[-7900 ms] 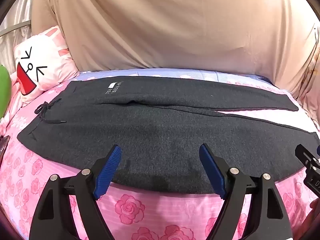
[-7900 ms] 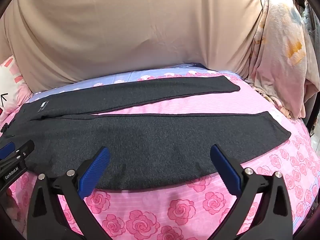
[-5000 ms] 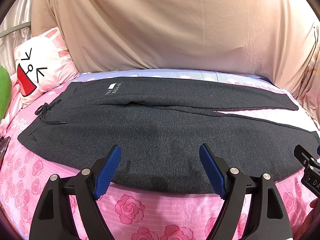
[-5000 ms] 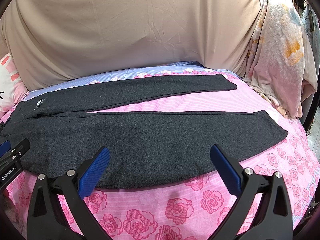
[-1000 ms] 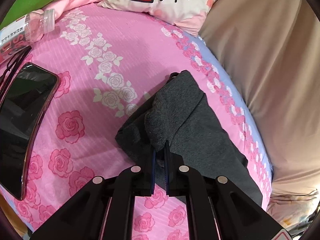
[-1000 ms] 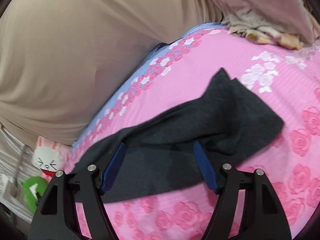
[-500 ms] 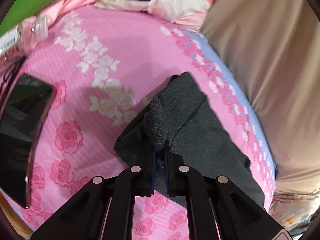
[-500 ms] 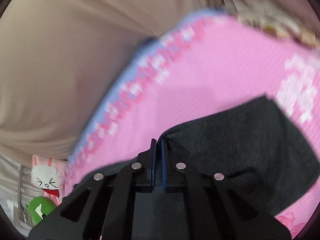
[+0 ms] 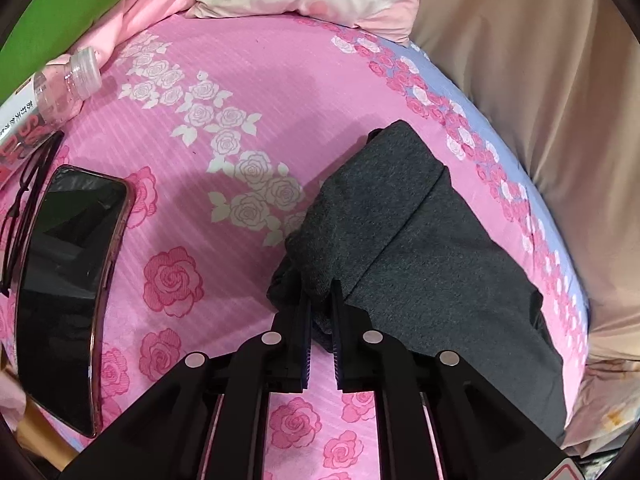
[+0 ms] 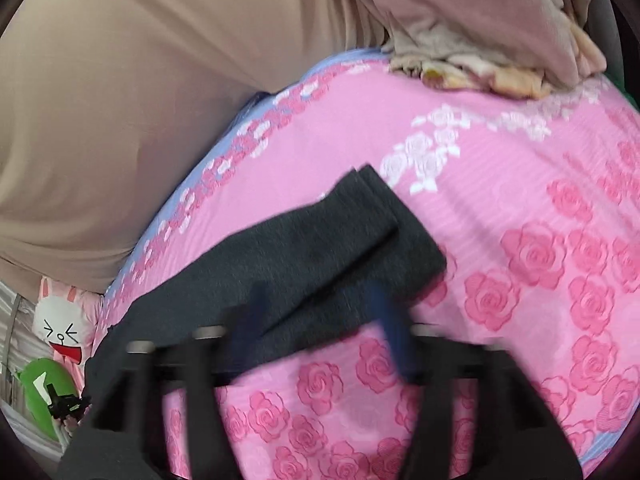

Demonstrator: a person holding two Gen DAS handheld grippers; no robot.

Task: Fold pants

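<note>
Matt knit pants (image 9: pixel 420 256), glossy glass phone (image 9: pixel 66 280)

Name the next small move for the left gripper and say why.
Probably open the left gripper and back off: its jaws are nearly shut on the pants waistband, the legs already lie stacked on the bed, and the right gripper looks open.

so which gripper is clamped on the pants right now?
The left gripper: its blue pads pinch a bunch of the pants. The right gripper is spread open, motion-blurred, over the legs.
</note>
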